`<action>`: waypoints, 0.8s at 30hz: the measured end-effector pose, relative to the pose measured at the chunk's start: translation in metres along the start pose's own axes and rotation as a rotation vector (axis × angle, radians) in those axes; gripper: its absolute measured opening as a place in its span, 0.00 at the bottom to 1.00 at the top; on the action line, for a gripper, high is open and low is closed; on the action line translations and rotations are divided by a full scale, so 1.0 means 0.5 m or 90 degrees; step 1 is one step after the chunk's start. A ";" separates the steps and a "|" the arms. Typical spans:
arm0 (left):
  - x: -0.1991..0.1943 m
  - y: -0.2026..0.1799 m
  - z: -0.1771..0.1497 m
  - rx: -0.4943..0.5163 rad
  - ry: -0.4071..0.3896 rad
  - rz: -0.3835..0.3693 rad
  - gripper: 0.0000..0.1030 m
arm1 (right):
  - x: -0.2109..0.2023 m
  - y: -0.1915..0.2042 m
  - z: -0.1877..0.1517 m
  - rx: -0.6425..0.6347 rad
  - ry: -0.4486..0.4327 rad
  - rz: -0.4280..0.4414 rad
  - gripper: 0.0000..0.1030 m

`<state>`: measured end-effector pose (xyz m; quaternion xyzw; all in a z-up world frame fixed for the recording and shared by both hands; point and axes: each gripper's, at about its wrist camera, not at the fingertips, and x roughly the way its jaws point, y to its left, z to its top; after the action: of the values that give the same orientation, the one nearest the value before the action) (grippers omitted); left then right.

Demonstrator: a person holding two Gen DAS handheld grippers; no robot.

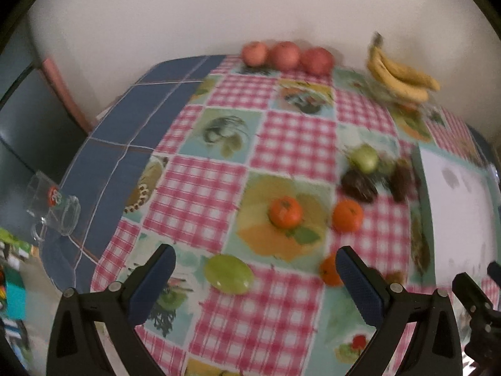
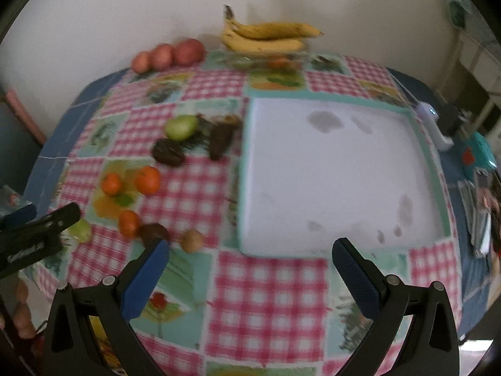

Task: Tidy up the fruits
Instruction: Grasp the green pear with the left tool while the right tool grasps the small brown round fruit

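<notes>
Left of the white tray (image 2: pixel 328 172), loose fruit lies scattered on the desk (image 2: pixel 269 297): oranges (image 1: pixel 285 212), a green fruit (image 1: pixel 228 273), perhaps avocados (image 2: pixel 167 153). Both tongs, left (image 1: pixel 255 285) and right (image 2: pixel 250 279), hover spread and empty, likely ready to sort fruit onto that tray.

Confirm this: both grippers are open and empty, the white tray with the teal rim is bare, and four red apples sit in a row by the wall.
One thing is wrong: the row of red apples by the wall holds three, not four, as the left wrist view shows. The left gripper and right gripper are open and empty, and the white tray with the teal rim is bare.
</notes>
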<state>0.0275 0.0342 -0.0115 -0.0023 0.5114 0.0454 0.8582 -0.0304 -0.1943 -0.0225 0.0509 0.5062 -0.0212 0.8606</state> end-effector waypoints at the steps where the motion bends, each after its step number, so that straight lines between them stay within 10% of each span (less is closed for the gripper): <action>1: 0.006 0.012 0.002 -0.018 0.001 -0.008 1.00 | 0.001 0.009 0.008 0.002 -0.007 0.012 1.00; 10: 0.050 0.110 0.003 -0.185 0.007 -0.072 1.00 | 0.044 0.052 0.054 0.038 -0.021 0.052 1.00; 20: 0.054 0.141 0.014 -0.190 0.022 -0.051 1.00 | 0.059 0.064 0.076 0.062 -0.009 0.066 1.00; 24: 0.065 0.127 0.009 -0.168 0.053 -0.041 0.99 | 0.003 0.066 0.085 0.037 -0.089 0.059 1.00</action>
<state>0.0418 0.1003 -0.0352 -0.1332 0.5358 0.0842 0.8295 0.0104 -0.1661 -0.0011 0.0974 0.4415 0.0002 0.8920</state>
